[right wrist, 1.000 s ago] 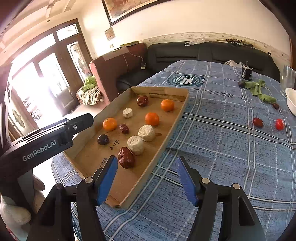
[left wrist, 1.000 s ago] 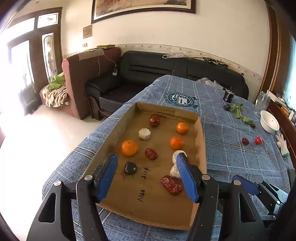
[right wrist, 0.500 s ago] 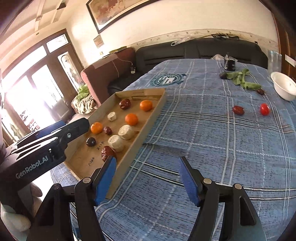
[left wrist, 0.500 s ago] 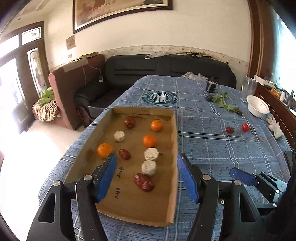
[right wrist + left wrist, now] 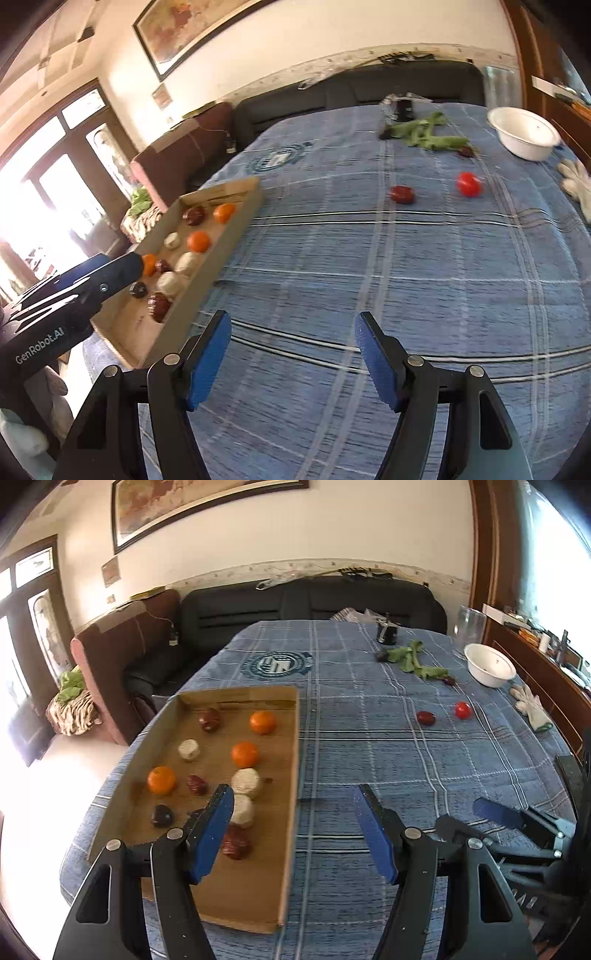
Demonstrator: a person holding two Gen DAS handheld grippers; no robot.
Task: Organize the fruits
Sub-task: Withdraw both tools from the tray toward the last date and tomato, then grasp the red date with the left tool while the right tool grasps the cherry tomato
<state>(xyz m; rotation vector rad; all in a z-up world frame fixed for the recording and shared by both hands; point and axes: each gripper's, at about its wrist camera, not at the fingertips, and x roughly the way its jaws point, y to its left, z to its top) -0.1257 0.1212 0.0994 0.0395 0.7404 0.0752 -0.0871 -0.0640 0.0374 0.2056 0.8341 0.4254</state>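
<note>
A cardboard tray point(image 5: 288, 812) on the table's left holds three oranges point(image 5: 244, 754), dark red dates point(image 5: 235, 842), pale round pieces point(image 5: 246, 782) and a dark fruit point(image 5: 161, 815). It also shows in the right wrist view point(image 5: 218, 236). A dark red date point(image 5: 425, 717) point(image 5: 402, 194) and a red tomato point(image 5: 463, 710) point(image 5: 468, 183) lie loose on the blue cloth far right. My left gripper point(image 5: 293, 801) is open and empty over the tray's right edge. My right gripper point(image 5: 293, 326) is open and empty above bare cloth.
A white bowl point(image 5: 522, 133) and green leaves point(image 5: 424, 133) lie at the far right with a small dark fruit point(image 5: 466, 150). A white glove point(image 5: 576, 181) lies at the right edge. A black sofa point(image 5: 310, 605) stands beyond the table. The left gripper's body point(image 5: 66, 295) shows at left.
Both grippers have swung to the right. The tray has slid leftward in both views and the loose date and tomato have come nearer the centre. Both stay open.
</note>
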